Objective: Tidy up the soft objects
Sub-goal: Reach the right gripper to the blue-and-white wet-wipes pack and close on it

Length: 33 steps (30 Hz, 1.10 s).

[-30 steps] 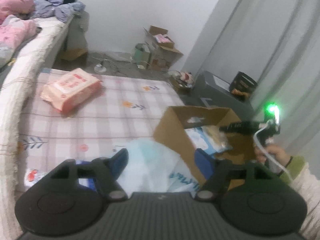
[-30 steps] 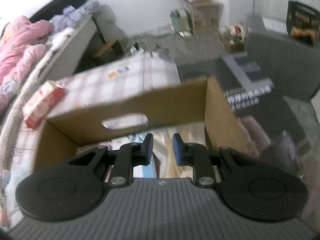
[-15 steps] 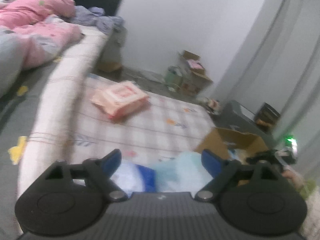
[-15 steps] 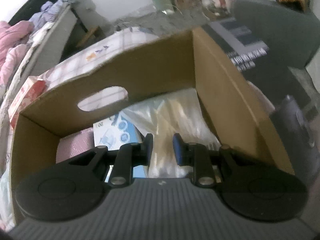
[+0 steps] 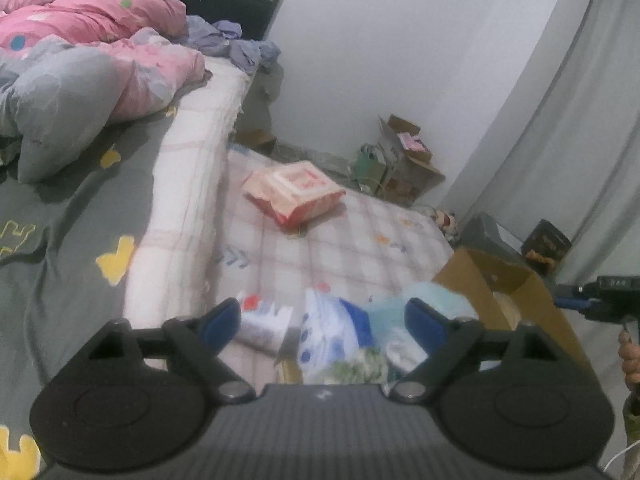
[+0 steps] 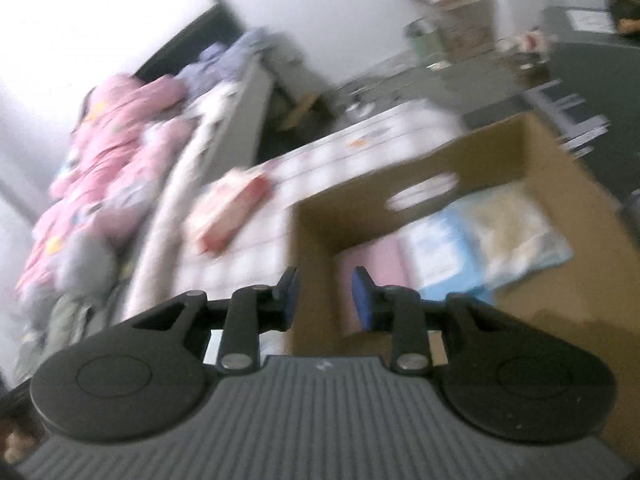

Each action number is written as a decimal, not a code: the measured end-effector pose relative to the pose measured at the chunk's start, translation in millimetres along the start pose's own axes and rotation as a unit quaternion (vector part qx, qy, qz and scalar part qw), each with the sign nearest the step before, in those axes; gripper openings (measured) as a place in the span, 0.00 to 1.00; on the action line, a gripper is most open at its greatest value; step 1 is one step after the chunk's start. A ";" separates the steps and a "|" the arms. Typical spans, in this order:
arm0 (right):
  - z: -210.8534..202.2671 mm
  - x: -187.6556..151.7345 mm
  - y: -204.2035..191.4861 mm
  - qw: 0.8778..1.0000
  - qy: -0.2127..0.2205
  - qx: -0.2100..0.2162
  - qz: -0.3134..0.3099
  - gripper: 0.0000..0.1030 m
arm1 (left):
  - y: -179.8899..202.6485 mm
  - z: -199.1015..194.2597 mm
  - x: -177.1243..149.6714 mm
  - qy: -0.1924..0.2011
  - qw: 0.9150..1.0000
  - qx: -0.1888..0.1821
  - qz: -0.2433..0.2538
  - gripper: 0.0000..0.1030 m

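Note:
My left gripper [image 5: 323, 322] hovers over a heap of soft packs on the checked mat [image 5: 360, 240]: a white pack [image 5: 260, 326], a blue-and-white pack [image 5: 332, 332] and a pale teal pack [image 5: 424, 304]. Its jaws are opening wide and press on nothing. A pink wipes pack [image 5: 294, 192] lies farther off on the mat. My right gripper [image 6: 326, 294] is above the near left corner of the cardboard box [image 6: 500, 148], its jaws opening a little with nothing between them. In the box lie a pink pack [image 6: 376, 256], a blue pack [image 6: 440, 248] and a clear bag [image 6: 520, 232].
A bed [image 5: 80, 220] with a pink quilt [image 5: 100, 32] and a grey pillow [image 5: 60, 108] runs along the left of the mat. Open cardboard boxes [image 5: 404, 160] stand by the far wall. A grey case [image 5: 492, 232] and curtains [image 5: 580, 140] are on the right.
The left gripper has swung left, so the bed fills its view, and its jaws have spread wider. The right gripper has risen out of the box and its jaws have parted.

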State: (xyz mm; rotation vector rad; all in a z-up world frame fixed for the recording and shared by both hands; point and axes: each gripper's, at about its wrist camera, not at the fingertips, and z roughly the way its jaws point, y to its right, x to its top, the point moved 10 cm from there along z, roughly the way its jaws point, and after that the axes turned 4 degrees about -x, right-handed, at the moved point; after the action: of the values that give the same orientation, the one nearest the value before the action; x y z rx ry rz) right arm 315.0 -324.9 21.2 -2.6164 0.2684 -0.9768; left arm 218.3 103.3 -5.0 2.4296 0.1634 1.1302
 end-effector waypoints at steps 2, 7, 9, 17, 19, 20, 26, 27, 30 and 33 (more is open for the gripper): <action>2.8 -13.7 -27.9 0.999 -0.020 0.023 -0.007 0.29 | -1.1 0.0 -5.2 -0.008 1.000 0.001 0.006 0.89; 26.3 -48.0 -105.2 0.993 -0.082 0.079 -0.023 0.29 | 7.8 6.3 -13.7 -0.016 0.999 -0.017 0.033 0.88; 40.4 -61.8 -133.7 0.990 -0.107 0.091 -0.029 0.29 | 12.1 14.7 -16.6 -0.025 0.998 -0.024 0.045 0.86; 118.7 -88.1 -202.8 0.981 -0.176 0.061 -0.063 0.31 | 13.1 55.3 -33.0 -0.084 0.994 -0.009 0.072 0.56; 142.3 -88.3 -212.7 0.977 -0.187 0.035 -0.091 0.44 | 6.3 57.0 -35.8 -0.090 0.994 -0.007 0.068 0.56; 153.6 -88.9 -216.0 0.976 -0.195 0.021 -0.098 0.49 | 3.1 56.4 -36.2 -0.091 0.994 -0.006 0.067 0.56; 216.6 -95.3 -223.3 0.956 -0.245 -0.062 -0.147 0.68 | -25.9 41.0 -32.2 -0.082 0.993 0.040 0.077 0.68; 224.7 -97.2 -221.1 0.954 -0.250 -0.076 -0.148 0.69 | -31.0 38.3 -31.0 -0.081 0.993 0.047 0.076 0.69; 243.0 -104.6 -217.2 0.943 -0.270 -0.108 -0.160 0.72 | -48.2 29.9 -27.8 -0.079 0.993 0.057 0.064 0.70; 257.3 -115.6 -217.9 0.936 -0.283 -0.123 -0.172 0.77 | -60.9 24.3 -24.7 -0.076 0.994 0.062 0.050 0.70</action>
State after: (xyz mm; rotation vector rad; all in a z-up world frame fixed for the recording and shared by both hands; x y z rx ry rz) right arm 412.0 -27.4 -149.3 -3.1003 -0.2334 -0.2428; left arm 225.2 141.9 -63.0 2.6492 0.0674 0.9985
